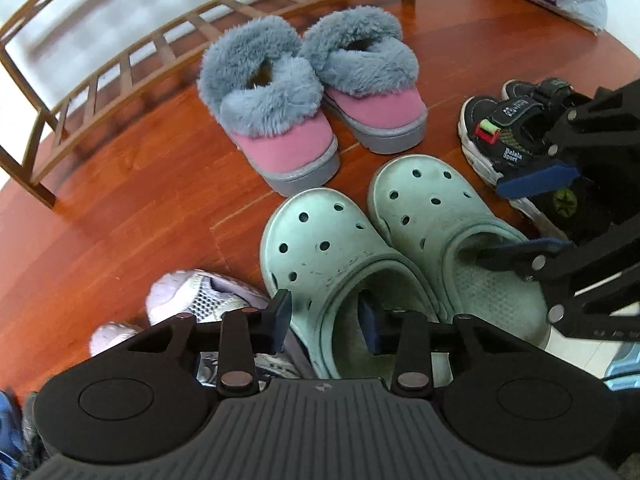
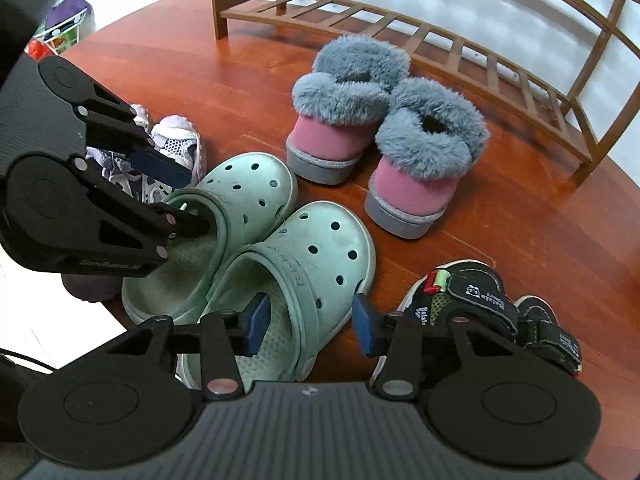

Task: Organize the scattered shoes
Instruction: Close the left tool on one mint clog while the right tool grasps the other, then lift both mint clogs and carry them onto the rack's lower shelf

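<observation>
Lilac mesh sneakers (image 1: 200, 300): far left, beside the clogs on the reddish wooden floor (image 1: 120, 208).
Left gripper (image 1: 326, 322): jaws spread, straddling the outer wall of the left mint-green perforated foam clog (image 1: 320, 248); gripping nothing.
Right gripper (image 2: 308, 322): jaws spread around the wall of the right mint-green clog (image 2: 320, 256); not clamped.
Pink slippers with grey fur trim (image 1: 304, 100): paired, before the brown slatted wooden shoe rack (image 1: 120, 52).
Black child's strap sandals (image 2: 480, 300): far right.

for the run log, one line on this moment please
left gripper: open, straddling left clog wall | right gripper: open, straddling right clog wall
</observation>
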Available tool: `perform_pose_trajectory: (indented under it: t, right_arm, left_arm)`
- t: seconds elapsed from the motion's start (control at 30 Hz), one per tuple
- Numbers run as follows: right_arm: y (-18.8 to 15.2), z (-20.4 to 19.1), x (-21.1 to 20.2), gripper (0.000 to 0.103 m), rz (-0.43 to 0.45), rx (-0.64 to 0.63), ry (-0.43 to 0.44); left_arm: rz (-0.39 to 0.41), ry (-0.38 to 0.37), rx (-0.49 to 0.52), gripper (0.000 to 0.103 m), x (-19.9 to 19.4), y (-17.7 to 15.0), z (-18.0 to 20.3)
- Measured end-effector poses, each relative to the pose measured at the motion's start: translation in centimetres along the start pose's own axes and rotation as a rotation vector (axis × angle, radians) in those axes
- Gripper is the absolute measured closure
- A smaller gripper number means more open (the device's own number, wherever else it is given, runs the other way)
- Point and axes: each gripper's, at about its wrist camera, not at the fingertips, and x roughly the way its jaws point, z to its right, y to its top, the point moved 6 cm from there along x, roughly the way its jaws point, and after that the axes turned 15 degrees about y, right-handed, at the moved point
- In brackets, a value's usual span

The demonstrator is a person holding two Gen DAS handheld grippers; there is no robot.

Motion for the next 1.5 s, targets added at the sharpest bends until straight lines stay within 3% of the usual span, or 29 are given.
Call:
perform_pose_trajectory:
  t: [0.1, 0.17, 0.47, 0.83, 1.1, 1.5]
  right_arm:
    - [0.0, 0.2, 0.6, 0.065, 0.001, 0.010, 0.000]
    - [0.1, 0.3, 1.0, 0.072, 0.003, 0.016, -0.013]
    - [0.4, 0.3, -0.2, 0.090, 0.025, 0.002, -0.034]
    - [1.8, 0.3, -3.7, 0.092, 0.073, -0.019, -0.035]
    - [4.0, -0.3, -6.7, 0.092, 0.115, -0.084, -0.031]
    - [10.5, -0.3, -8.3, 0.092, 0.171, -0.180, -0.019]
  left_arm:
    - [0.013, 0.013, -0.028, 0.068, 0.2, -0.1, -0.1]
    - [0.021, 0.022, -0.046, 0.077, 0.3, -0.1, -0.1]
    - [0.024, 0.025, -0.128, 0.088, -0.8, 0.3, -0.8]
    - [0.069, 0.026, -0.159, 0.088, -3.9, 1.7, -1.6]
    - [0.114, 0.049, -0.206, 0.089, -6.5, 3.4, -4.3]
    - [0.154, 0.080, -0.266, 0.089, -8.3, 5.1, -10.1]
